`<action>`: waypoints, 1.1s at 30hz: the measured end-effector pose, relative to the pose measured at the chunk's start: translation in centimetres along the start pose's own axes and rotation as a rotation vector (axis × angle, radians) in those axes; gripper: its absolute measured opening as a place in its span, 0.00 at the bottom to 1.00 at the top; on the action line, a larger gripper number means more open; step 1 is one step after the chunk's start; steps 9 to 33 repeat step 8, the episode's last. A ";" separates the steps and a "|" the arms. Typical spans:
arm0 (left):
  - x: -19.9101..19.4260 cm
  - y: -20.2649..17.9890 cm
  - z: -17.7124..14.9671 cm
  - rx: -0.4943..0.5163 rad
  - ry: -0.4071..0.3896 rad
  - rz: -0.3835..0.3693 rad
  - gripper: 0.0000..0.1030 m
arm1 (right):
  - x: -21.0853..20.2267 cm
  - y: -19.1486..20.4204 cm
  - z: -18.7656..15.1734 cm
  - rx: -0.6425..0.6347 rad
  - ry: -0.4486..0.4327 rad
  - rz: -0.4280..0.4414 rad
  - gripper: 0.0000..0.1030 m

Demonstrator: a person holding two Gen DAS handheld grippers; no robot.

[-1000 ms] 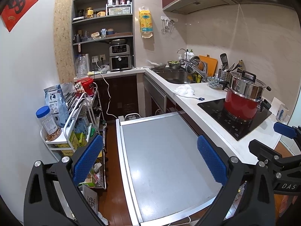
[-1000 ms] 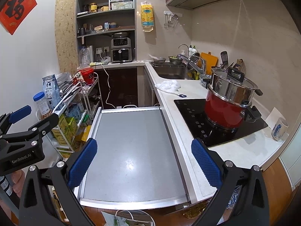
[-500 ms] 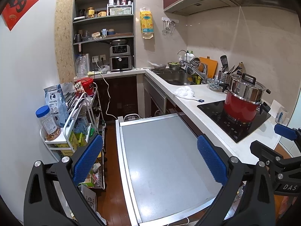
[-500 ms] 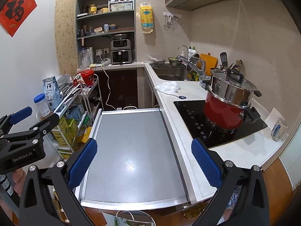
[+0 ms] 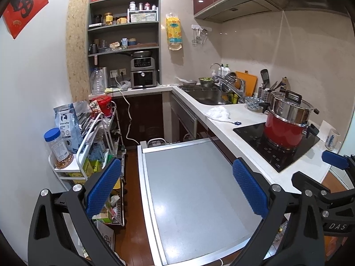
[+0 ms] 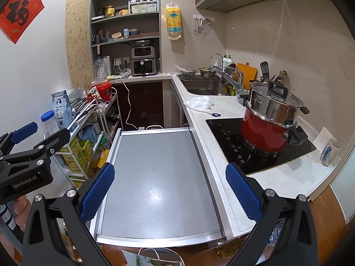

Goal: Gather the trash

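A crumpled white tissue (image 5: 217, 112) (image 6: 199, 103) lies on the white counter between the sink and the hob, with a small blue clip (image 5: 237, 123) (image 6: 215, 114) beside it. My left gripper (image 5: 175, 188) hangs open over the near end of a grey pull-out table (image 5: 190, 190), nothing between its blue pads. My right gripper (image 6: 169, 190) is open too, above the same grey table (image 6: 155, 177), and holds nothing. Each gripper shows at the edge of the other's view. A white paper bag (image 6: 153, 257) sits on the floor below the table's front edge.
A red pot with a steel lid (image 6: 269, 122) stands on the black hob (image 6: 255, 146). A mug (image 6: 329, 153) sits at the counter's near right. A sink (image 5: 208, 98) lies further back. A wire trolley (image 5: 95, 146) full of packets fills the left side, and shelves (image 5: 124, 33) cover the back wall.
Both grippers have drifted back slightly, so the counter and pot look a little farther off. Both stay open and empty.
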State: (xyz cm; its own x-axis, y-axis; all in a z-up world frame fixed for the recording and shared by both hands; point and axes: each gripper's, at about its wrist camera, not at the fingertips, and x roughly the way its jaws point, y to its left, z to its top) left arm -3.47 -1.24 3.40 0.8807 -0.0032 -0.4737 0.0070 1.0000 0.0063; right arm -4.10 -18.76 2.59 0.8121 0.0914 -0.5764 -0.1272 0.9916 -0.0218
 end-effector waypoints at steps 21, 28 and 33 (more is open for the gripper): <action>0.4 -0.1 -0.2 0.004 0.036 -0.032 0.98 | 0.0 0.1 -0.2 0.016 0.002 -0.002 0.96; 0.4 -0.1 -0.2 0.004 0.036 -0.032 0.98 | 0.0 0.1 -0.2 0.016 0.002 -0.002 0.96; 0.4 -0.1 -0.2 0.004 0.036 -0.032 0.98 | 0.0 0.1 -0.2 0.016 0.002 -0.002 0.96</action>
